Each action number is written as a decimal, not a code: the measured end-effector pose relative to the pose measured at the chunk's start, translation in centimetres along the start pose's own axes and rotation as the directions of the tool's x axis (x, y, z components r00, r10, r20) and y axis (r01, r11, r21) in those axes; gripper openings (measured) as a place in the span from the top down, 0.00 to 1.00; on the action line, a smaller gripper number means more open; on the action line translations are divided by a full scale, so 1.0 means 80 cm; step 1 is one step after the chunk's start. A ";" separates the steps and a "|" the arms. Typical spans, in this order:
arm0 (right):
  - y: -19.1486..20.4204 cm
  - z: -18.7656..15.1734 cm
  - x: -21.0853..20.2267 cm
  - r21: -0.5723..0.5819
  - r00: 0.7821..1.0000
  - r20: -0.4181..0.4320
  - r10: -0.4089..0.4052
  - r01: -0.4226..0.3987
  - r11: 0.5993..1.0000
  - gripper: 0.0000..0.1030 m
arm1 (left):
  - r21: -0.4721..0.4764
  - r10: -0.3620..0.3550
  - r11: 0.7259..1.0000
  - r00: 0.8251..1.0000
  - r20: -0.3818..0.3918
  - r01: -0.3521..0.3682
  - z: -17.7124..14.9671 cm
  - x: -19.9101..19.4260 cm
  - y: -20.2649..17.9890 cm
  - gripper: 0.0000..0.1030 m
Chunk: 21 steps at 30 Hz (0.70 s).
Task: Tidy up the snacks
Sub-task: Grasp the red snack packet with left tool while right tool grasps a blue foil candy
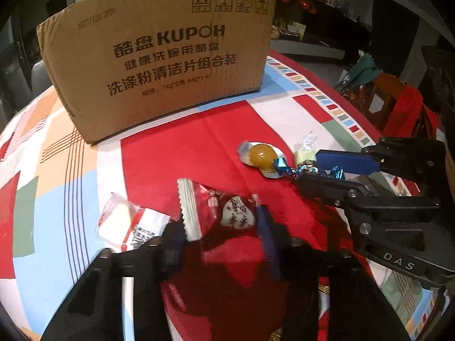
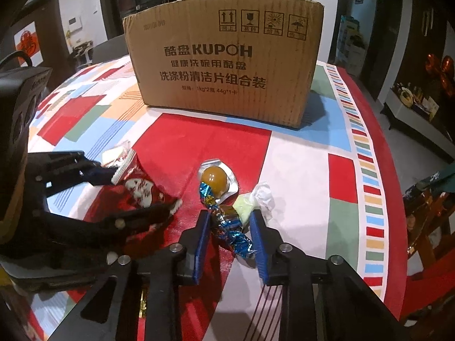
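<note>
Left gripper (image 1: pixel 221 221) spread around red snack packet (image 1: pixel 224 213) at lower centre; right gripper (image 2: pixel 230 236) parted around blue foil candy (image 2: pixel 230 227), lower centre; cardboard box (image 2: pixel 227 68) at top

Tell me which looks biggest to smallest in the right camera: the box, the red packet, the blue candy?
1. box, biggest by far, though farthest away.
2. red packet.
3. blue candy. It looks close in size to the red packet, and being nearer the camera makes that unsure.
</note>
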State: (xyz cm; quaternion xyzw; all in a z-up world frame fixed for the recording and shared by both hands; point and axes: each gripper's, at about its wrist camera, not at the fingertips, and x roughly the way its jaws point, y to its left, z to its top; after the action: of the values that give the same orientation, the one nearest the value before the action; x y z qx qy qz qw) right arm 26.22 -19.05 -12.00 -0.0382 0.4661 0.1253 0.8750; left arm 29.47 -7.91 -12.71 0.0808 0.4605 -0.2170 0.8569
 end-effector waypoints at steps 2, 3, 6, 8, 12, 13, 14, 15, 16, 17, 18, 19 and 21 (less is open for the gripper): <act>0.001 -0.001 -0.001 0.004 1.000 -0.004 0.003 -0.003 1.000 0.77 | -0.009 -0.006 1.000 1.000 -0.001 0.006 0.001 -0.001 0.000 0.77; 0.002 -0.001 -0.001 0.004 1.000 -0.006 0.003 -0.003 1.000 0.81 | -0.016 -0.008 1.000 1.000 -0.003 0.008 0.001 -0.001 0.000 0.77; 0.005 -0.005 -0.004 0.005 1.000 -0.008 0.000 0.000 1.000 0.81 | -0.031 -0.014 0.999 1.000 -0.004 0.014 -0.001 -0.003 0.001 0.78; 0.006 -0.007 -0.008 0.009 1.000 -0.005 -0.004 0.005 1.000 0.81 | -0.039 -0.021 0.999 1.000 -0.002 0.021 -0.002 -0.005 0.001 0.78; 0.008 -0.007 -0.017 0.025 1.000 0.005 -0.002 0.002 1.000 0.81 | -0.050 -0.032 0.998 0.999 0.013 0.033 -0.004 -0.016 0.001 0.78; 0.008 -0.006 -0.020 0.029 1.000 0.010 -0.002 0.002 1.000 0.81 | -0.050 -0.033 0.998 0.999 0.021 0.034 -0.005 -0.021 0.001 0.78; 0.009 -0.006 -0.023 0.032 1.000 0.014 0.000 0.000 0.999 0.81 | -0.051 -0.034 0.998 0.999 0.026 0.035 -0.005 -0.024 0.001 0.78; 0.010 -0.005 -0.026 0.037 1.000 0.019 0.000 -0.001 0.999 0.81 | -0.056 -0.036 0.998 0.999 0.032 0.038 -0.005 -0.028 0.002 0.78; 0.010 -0.005 -0.029 0.039 1.000 0.024 -0.001 0.000 0.999 0.81 | -0.061 -0.039 0.997 0.998 0.040 0.041 -0.005 -0.034 0.003 0.78; 0.011 -0.004 -0.032 0.041 1.000 0.029 0.000 -0.001 0.999 0.81 | -0.064 -0.039 0.997 0.998 0.047 0.042 -0.005 -0.038 0.003 0.78; 0.013 -0.003 -0.036 0.045 0.999 0.036 0.002 -0.003 0.999 0.81 | -0.066 -0.038 0.997 0.998 0.052 0.041 -0.005 -0.042 0.004 0.78; 0.013 -0.002 -0.039 0.048 0.999 0.041 0.002 -0.004 0.999 0.81 | -0.068 -0.039 0.997 0.997 0.061 0.043 -0.005 -0.048 0.004 0.78; 0.013 -0.001 -0.047 0.057 0.998 0.056 0.004 -0.008 0.998 0.81 | -0.070 -0.037 0.997 0.997 0.073 0.042 -0.004 -0.056 0.004 0.78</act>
State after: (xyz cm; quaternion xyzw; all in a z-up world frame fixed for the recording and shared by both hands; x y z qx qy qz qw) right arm 23.84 -18.75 -8.89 -0.0084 0.4450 0.1157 0.8880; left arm 27.18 -6.15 -9.20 0.0333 0.4383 -0.2202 0.8708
